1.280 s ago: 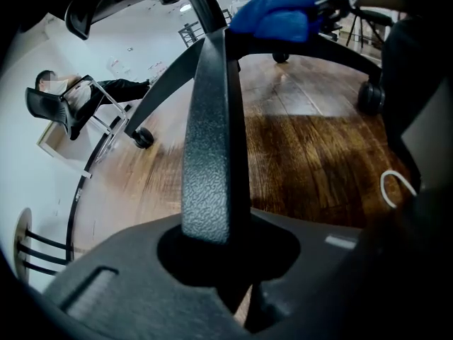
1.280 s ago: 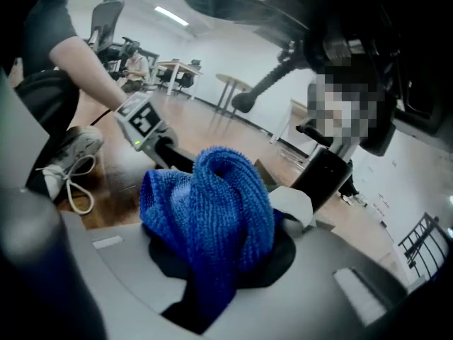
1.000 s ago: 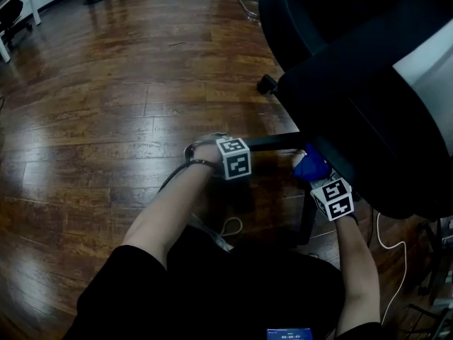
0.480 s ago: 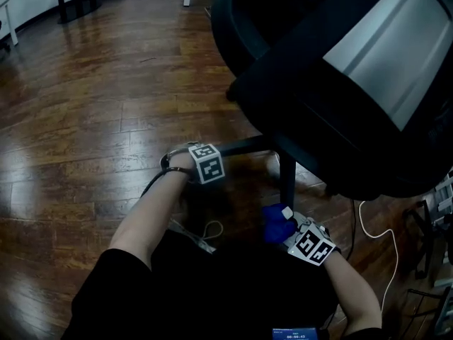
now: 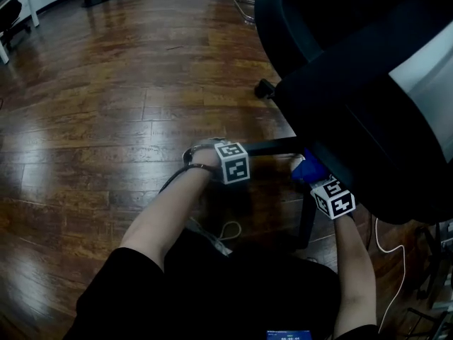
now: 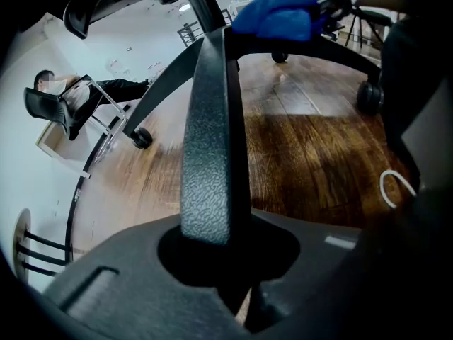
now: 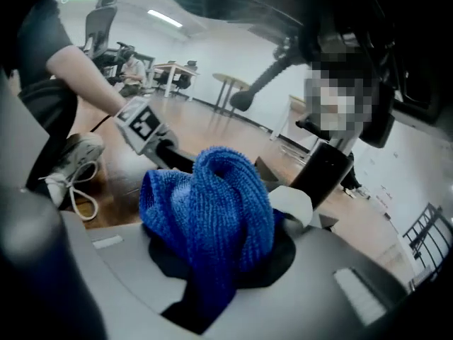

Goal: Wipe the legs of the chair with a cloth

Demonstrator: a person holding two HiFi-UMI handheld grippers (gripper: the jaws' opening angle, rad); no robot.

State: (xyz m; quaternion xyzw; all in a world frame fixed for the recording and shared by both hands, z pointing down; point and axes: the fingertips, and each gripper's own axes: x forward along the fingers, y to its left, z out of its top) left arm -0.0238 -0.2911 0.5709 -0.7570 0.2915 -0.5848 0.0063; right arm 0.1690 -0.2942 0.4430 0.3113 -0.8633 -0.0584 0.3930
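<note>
Head view, leg: the chair leg (image 5: 272,145) lies level above the wood floor (image 5: 106,119). Its long axis runs from 9 to 3 o'clock, ending under the seat (image 5: 368,105).
Head view, claws: the left claw (image 5: 239,153) is at the leg's 9 o'clock end. The right claw (image 5: 318,181) is at the 3 o'clock end with the blue cloth (image 5: 309,167).
Left gripper view: the claw is nearly closed and clamped on the leg (image 6: 209,140), which points away to 12 o'clock. The cloth (image 6: 279,13) sits at its far end.
Right gripper view: the claw is pinched on the bunched cloth (image 7: 212,211).

Office, desk chairs (image 7: 99,16), tables (image 7: 173,68), wood flr (image 5: 106,98)
</note>
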